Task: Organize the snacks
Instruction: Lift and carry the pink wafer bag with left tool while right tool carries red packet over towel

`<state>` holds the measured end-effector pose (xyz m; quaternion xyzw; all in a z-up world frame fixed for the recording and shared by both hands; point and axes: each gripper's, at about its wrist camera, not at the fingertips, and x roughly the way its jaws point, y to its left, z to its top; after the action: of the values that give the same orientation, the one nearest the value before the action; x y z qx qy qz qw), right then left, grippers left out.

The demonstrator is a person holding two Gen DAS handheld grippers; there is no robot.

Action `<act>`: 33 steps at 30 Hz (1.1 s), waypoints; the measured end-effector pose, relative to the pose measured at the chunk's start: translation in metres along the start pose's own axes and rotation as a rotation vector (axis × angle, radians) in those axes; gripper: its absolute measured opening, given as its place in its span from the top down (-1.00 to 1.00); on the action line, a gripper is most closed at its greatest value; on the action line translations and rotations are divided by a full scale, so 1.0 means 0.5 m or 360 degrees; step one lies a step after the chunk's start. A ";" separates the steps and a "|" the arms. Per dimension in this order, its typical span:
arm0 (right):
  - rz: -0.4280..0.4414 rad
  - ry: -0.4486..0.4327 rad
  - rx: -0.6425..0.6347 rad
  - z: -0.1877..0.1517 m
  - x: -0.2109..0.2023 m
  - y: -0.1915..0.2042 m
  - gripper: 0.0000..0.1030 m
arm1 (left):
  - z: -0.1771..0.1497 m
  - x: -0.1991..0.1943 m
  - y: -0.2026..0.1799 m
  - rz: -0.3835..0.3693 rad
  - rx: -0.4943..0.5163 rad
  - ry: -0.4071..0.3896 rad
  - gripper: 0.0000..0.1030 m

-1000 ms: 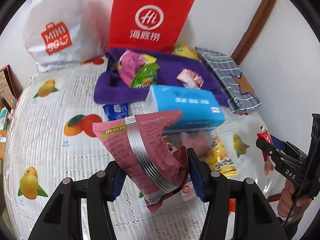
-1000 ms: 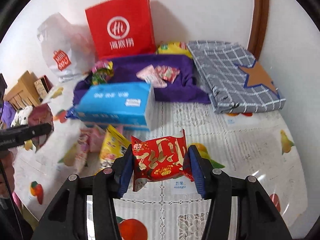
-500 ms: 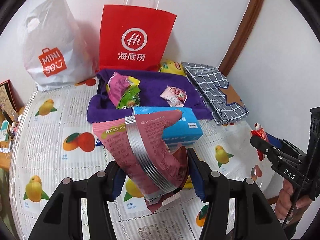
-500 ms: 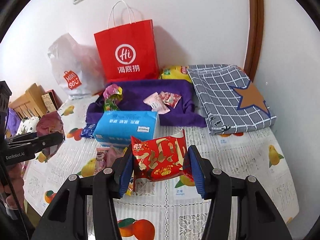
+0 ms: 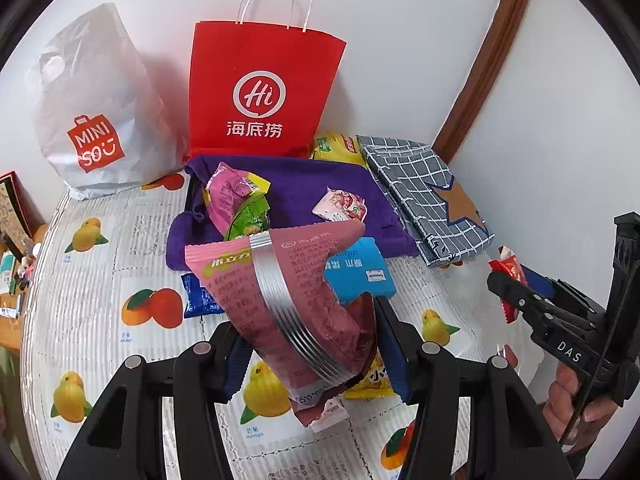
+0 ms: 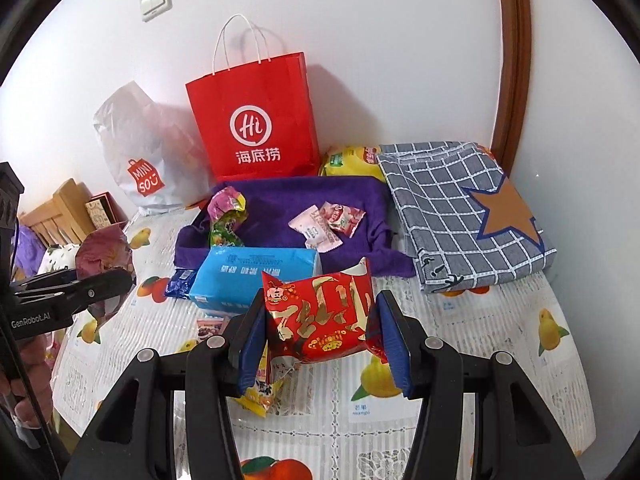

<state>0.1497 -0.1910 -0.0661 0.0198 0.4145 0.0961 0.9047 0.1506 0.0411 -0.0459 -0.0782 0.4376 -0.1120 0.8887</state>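
Left gripper (image 5: pixel 308 344): it is squeezing the pink snack bag (image 5: pixel 288 300) low in the middle of the left wrist picture; the bag is hanging in the air above the fruit-print tablecloth (image 5: pixel 92 312)
Right gripper (image 6: pixel 322 344): it is pinching the red snack packet (image 6: pixel 320 320) by its two sides, low in the middle of the right wrist picture; the packet is sitting up off the table
Pink snack bag: it is looking light, puffy and crinkly; the film is probably slippery; holding it by the fat middle, as now, is looking safer than by the thin sealed edge
Red snack packet: it is looking small, light and soft; a hard squeeze could be crushing what is inside
Other snacks: some are lying on the purple towel (image 6: pixel 280 200) in the middle of the picture, behind the blue tissue pack (image 6: pixel 248 276); a yellow packet (image 6: pixel 260 392) is lying under the right gripper
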 end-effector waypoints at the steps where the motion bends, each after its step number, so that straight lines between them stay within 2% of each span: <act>1: 0.0002 0.0003 -0.0007 0.004 0.005 0.003 -0.02 | 0.003 0.002 0.001 0.0000 -0.0002 0.0001 -0.04; 13: 0.0027 -0.0019 -0.0072 0.071 0.046 0.031 -0.02 | 0.068 0.026 0.023 0.0011 -0.0019 -0.0017 -0.04; 26: 0.0025 0.0027 -0.0084 0.175 0.158 0.046 -0.02 | 0.166 0.074 0.051 0.0091 -0.0005 -0.0027 -0.04; 33: 0.0030 0.0022 -0.0081 0.225 0.204 0.053 -0.02 | 0.223 0.111 0.059 0.0094 0.0001 -0.0025 -0.04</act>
<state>0.2953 -0.1408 -0.0652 0.0000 0.4180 0.1152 0.9011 0.2760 0.0593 -0.0280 -0.0658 0.4326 -0.0852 0.8952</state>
